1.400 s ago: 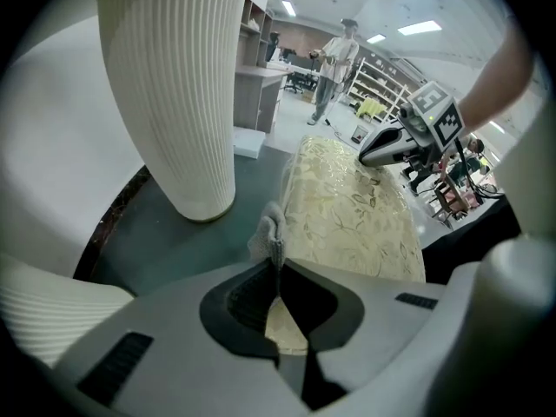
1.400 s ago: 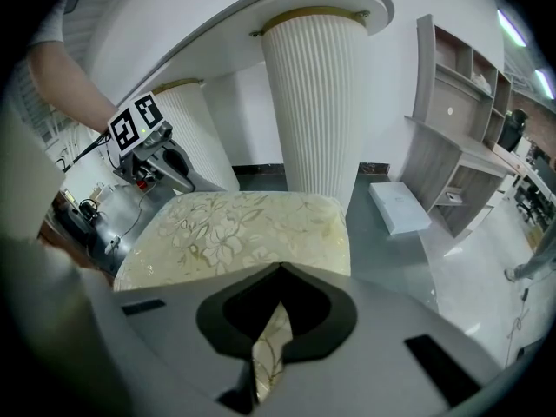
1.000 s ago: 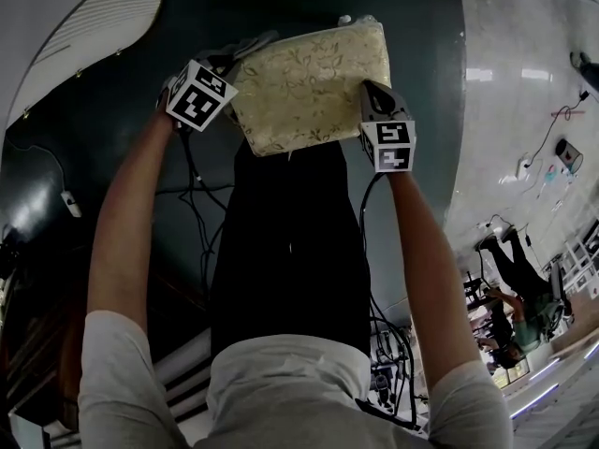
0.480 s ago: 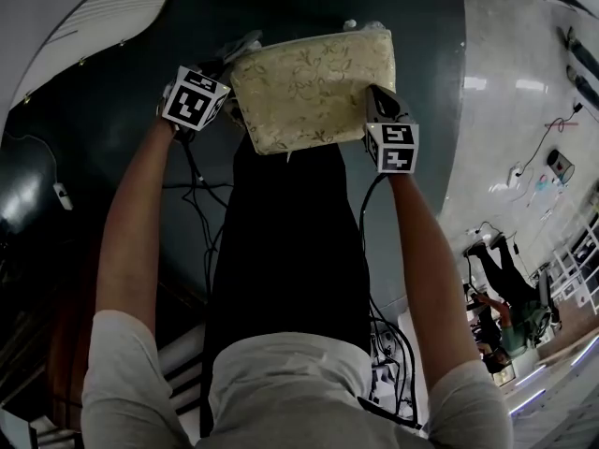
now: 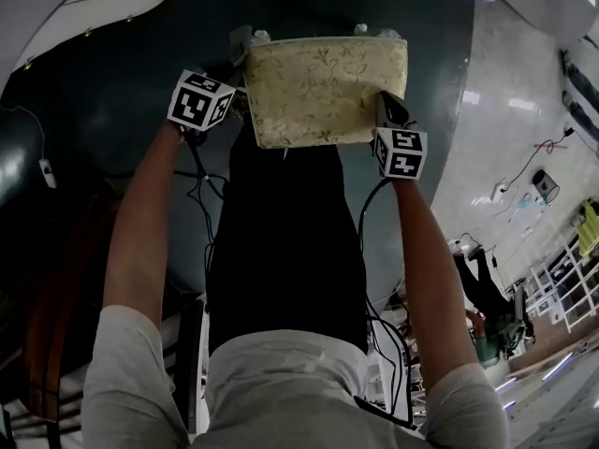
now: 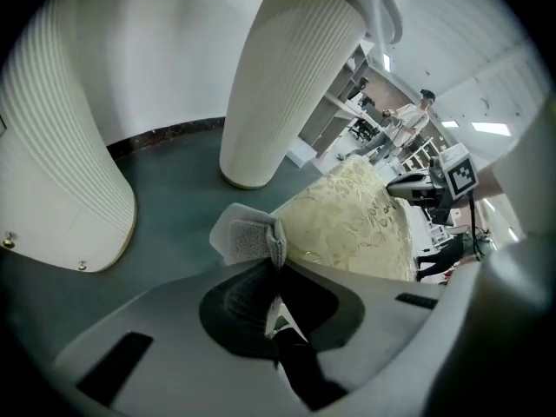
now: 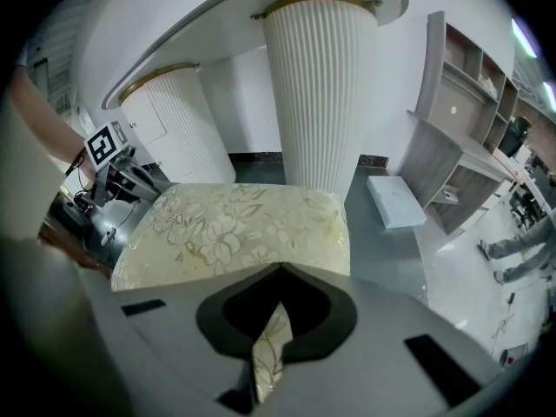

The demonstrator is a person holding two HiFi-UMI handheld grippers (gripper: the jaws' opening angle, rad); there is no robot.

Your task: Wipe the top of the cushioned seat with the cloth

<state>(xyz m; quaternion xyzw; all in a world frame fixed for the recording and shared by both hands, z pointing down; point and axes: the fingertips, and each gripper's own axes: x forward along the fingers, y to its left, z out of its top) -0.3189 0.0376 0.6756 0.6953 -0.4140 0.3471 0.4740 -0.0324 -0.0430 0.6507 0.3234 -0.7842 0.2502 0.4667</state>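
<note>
Our left gripper (image 6: 276, 263) is clamped shut on a fold of grey cloth (image 6: 246, 237), just beside the left corner of the cushioned seat (image 7: 230, 228). Our right gripper (image 7: 278, 276) pinches the seat's flowered cover at its right edge. Dark green floor (image 6: 174, 215) lies below.

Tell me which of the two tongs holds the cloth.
The left tongs: they are shut on the folded grey knitted cloth, while the right tongs pinch the fabric edge of the cream floral cushioned seat.
</note>
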